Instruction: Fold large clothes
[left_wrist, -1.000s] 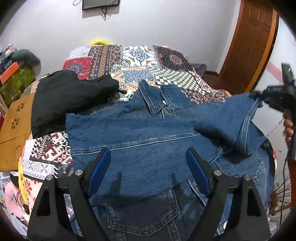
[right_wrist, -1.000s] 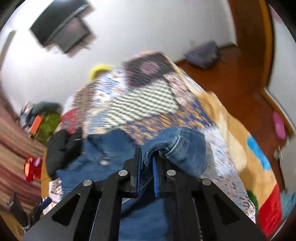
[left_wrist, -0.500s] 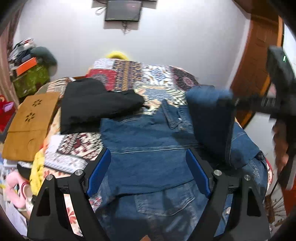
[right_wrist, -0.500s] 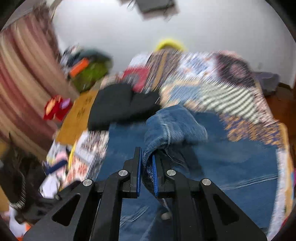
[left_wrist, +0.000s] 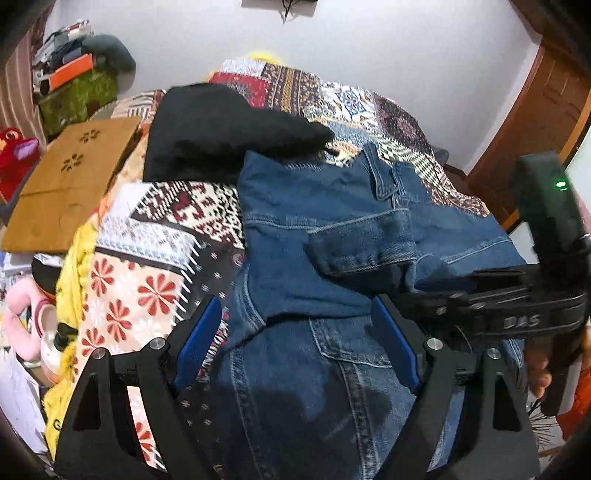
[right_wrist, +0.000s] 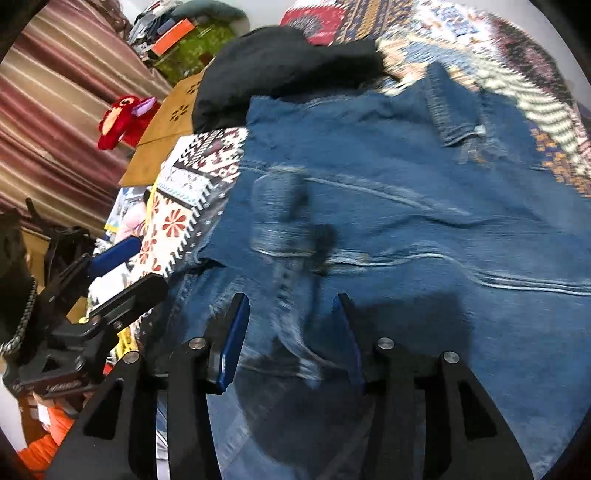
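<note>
Released since half a second ago, the sleeve (left_wrist: 364, 242) of the dark blue denim jacket (left_wrist: 332, 280) now lies folded across the jacket's back instead of hanging pinched in the right tongs (right_wrist: 290, 339), which stand wide and empty just above the cloth. The jacket rests spread on the bed, collar (left_wrist: 384, 173) toward the far wall, its stiff twill marked by pale double stitching, a pointed yoke seam and a patch pocket near the hem. The left tongs (left_wrist: 295, 343) are also wide, holding nothing, and hover over the jacket's near left edge; in their view the right tongs (left_wrist: 424, 295) reach in from the side. Judging by how things lie, the sleeve fold on the right side is done and the jacket's body is not yet folded; the next move probably calls for taking the hem or a side edge in both tongs and carrying it evenly toward the collar, with a firm bite since denim is heavy and springs back. Under the jacket lies a patchwork quilt of red, white and navy patterned squares (left_wrist: 166, 240), flat and thin. Touching the jacket's far left shoulder sits a soft black folded garment (left_wrist: 221, 129). Beyond, off the bed's left side, lies a tan board with cut-out flower holes (left_wrist: 74, 184).
</note>
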